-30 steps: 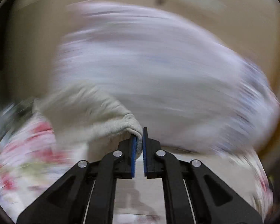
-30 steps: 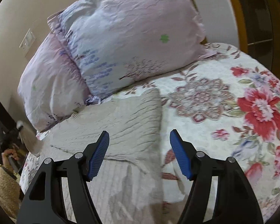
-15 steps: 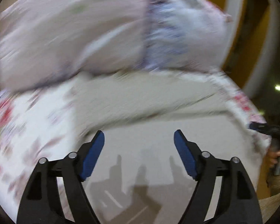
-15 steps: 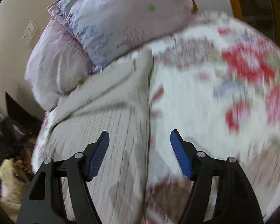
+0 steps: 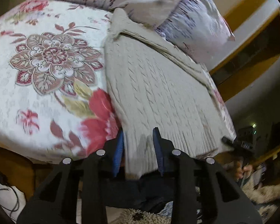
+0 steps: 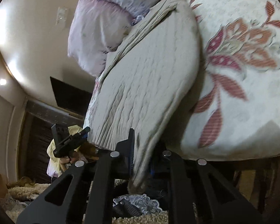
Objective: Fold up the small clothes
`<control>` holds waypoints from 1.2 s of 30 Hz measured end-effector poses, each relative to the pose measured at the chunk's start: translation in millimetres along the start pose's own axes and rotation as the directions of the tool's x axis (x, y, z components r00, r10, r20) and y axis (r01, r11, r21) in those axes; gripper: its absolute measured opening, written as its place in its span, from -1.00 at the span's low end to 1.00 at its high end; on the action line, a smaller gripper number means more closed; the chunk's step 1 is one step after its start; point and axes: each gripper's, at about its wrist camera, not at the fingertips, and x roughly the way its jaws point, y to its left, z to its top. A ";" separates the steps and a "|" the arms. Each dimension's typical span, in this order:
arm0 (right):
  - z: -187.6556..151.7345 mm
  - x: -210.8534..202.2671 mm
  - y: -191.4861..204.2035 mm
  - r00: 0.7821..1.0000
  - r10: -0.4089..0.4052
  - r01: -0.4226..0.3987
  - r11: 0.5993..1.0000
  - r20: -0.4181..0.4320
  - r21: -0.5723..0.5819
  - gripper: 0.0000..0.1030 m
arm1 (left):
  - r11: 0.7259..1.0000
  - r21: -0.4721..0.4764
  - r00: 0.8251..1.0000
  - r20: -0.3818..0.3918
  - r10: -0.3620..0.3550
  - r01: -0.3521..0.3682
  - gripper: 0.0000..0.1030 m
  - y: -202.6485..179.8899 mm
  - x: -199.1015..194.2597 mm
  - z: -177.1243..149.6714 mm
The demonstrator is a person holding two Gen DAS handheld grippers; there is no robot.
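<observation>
A beige cable-knit sweater [image 5: 158, 85] lies flat on the floral bedspread [image 5: 46, 74], its ribbed hem hanging over the bed's near edge. My left gripper [image 5: 138, 149] is at the hem's left corner, its blue pads partly closed with the knit between them. My right gripper [image 6: 140, 153] is at the hem's right corner [image 6: 140, 168], jaws narrow with the fabric pinched between them. The sweater also shows in the right wrist view [image 6: 149, 74]. The left gripper appears in the right wrist view [image 6: 71, 141].
Two lilac floral pillows [image 5: 177, 9] lean at the head of the bed behind the sweater. A shaggy rug [image 6: 28, 188] and loose clothes [image 6: 136, 205] lie on the floor below. Wooden bed frame [image 5: 13, 168] runs under the mattress edge.
The left gripper let go of a sweater fold and opened. Both grippers then dropped to the bed's near edge and narrowed around the hem corners.
</observation>
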 end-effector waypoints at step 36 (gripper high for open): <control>275.6 31.0 -31.7 0.867 -0.078 0.044 0.996 0.492 0.080 0.89 | 0.989 -0.144 0.997 0.066 0.030 -0.020 -0.10 56.5 129.8 226.6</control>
